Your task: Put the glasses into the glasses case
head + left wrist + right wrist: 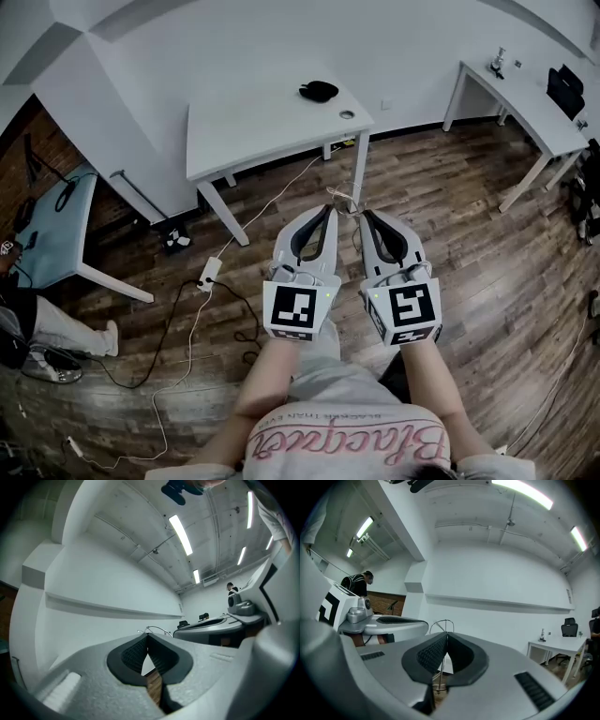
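Standing on the wooden floor (450,244), well apart from the white table (253,131) at the far side. At the left on the floor, a power strip (208,274) with cables, lying between here and that table: easy to catch with a foot on the way, so better to step around it.

Far on the table, near its right end, the black glasses case (319,91); impossible to tell from here whether open or closed.

For the left gripper (147,635): jaws closed, tips together, apparently pinching one end of the glasses (443,620), with thin wire visible right at the tips. For the glasses themselves: up in the air above the floor, between the two grippers and touching both, nowhere near the case. For the right gripper (446,634): jaws closed narrow as well, with a thin wire of the frame passing down through the gap between them.

Possible troubles, as a judgement. With such thin metal and only the tips gripping, easy to lose the frame during the walk and drop it on the hard floor. With two grips on one frame, a risk of bending it by any drifting apart or twisting of the hands; better to move both together. At the table, perhaps no free gripper for opening the case.
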Motion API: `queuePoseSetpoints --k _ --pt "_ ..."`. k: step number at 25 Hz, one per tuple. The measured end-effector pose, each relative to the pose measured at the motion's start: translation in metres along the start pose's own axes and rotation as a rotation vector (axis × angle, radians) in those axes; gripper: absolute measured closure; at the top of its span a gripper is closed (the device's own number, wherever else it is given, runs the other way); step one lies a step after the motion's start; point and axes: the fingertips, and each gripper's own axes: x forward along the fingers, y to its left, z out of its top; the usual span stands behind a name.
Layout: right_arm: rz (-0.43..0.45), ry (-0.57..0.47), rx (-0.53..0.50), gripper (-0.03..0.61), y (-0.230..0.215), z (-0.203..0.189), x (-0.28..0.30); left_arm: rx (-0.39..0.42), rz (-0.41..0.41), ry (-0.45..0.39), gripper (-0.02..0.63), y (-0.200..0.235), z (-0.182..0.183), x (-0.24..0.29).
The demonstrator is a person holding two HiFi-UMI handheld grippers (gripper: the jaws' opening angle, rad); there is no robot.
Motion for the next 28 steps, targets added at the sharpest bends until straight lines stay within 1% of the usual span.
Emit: queuePoseSetpoints --k 5,10,16,21,25,28 --pt "0.006 0.006 0.015 0.566 -0.014 -0.006 0.035 -0.006 0.004 0.006 0.607 0.021 -0.011 0.030" --pt "0.009 0.023 0.027 0.566 -0.028 -0.015 0.081 -0.020 0.006 0.023 0.607 0.052 -0.028 0.066" --pt "0.018 0.056 0.031 0.566 -0.047 -0.025 0.137 -0.043 0.005 0.021 0.607 0.089 -0.042 0.118" --pt "-0.004 0.063 0.045 0.566 -0.069 -0.030 0.174 -0.041 -0.023 0.026 0.607 0.103 -0.051 0.153" --pt "-0.009 0.067 0.030 0.566 -0.077 -0.034 0.207 -0.042 -0.047 0.035 0.607 0.122 -0.061 0.182" --pt "-0.026 0.064 0.042 0.566 -0.087 -0.035 0.232 -0.038 -0.064 0.036 0.607 0.136 -0.065 0.203"
